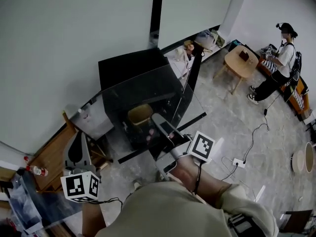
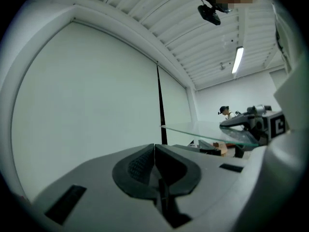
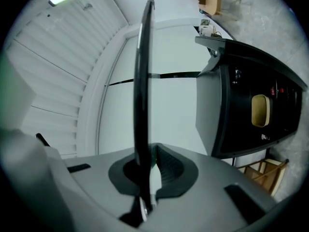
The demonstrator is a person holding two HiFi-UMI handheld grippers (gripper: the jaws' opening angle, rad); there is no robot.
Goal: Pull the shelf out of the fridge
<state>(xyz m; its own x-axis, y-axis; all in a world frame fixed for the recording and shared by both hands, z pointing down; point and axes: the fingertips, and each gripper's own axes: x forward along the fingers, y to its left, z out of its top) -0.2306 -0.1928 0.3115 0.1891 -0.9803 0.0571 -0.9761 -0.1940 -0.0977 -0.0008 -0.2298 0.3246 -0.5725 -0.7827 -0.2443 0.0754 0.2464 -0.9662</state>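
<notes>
Plain white wall behind everything, grey marbled tile floor underneath. The fridge is a small boxy black one, glossy, front open, and it sits on a wooden stand. The shelf is a flat rectangular pane of clear glass with a dark strip along one edge. It's out of the fridge and up in the air in front of the opening; from the right gripper view you see it edge-on, as a thin dark line well off to the side of the cabinet. The right gripper is matte grey plastic with ribbed black pads, and its jaws are clamped on the edge of the glass. The left gripper has the same build, with its pads pressed together on nothing and facing the wall. Inside the fridge there's a rounded tan tub
</notes>
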